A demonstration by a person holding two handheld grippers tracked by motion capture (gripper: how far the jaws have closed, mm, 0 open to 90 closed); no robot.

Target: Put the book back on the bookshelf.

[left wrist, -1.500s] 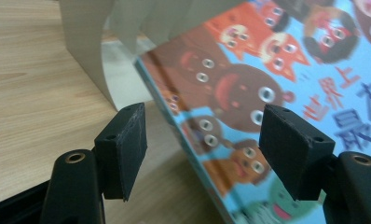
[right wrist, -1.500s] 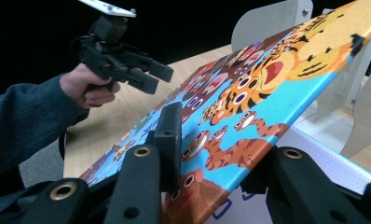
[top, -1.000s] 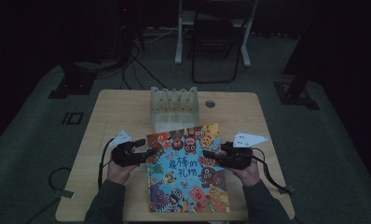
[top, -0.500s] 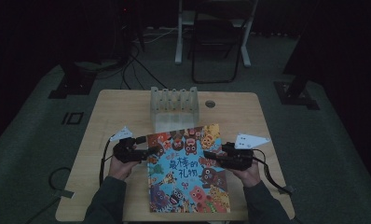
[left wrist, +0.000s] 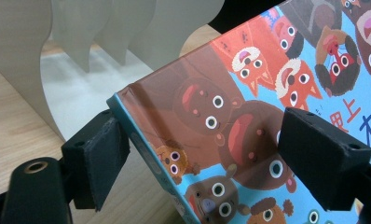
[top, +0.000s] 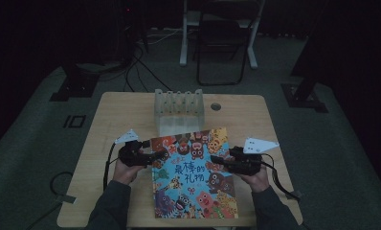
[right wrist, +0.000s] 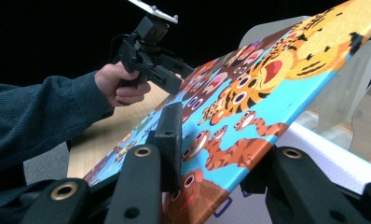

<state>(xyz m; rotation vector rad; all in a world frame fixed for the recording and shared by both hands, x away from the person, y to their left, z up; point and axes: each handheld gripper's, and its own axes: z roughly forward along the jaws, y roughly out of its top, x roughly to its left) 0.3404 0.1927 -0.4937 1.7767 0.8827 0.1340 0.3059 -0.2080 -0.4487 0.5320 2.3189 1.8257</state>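
A picture book [top: 193,177] with a bright monster cover lies across the table's near half, its far edge by the rack. My left gripper [top: 157,157] is at the book's left edge. In the left gripper view its jaws [left wrist: 211,154] stand wide and have just been opening, with the book's corner [left wrist: 249,93] between them and the pads not pressing on it. My right gripper [top: 216,162] is at the book's right edge. In the right gripper view it [right wrist: 216,158] is shut on the tilted book [right wrist: 267,79], one pad on the cover and the other under it.
A pale slotted rack [top: 179,108] stands at the wooden table's [top: 121,110] far middle, just beyond the book. A folding chair [top: 222,43] stands on the dark floor behind. Cables trail off both grippers. The left gripper [right wrist: 174,81] appears beyond the book in the right gripper view.
The left gripper's jaws have spread wider at the book's left edge. The book and the right gripper have stayed put.
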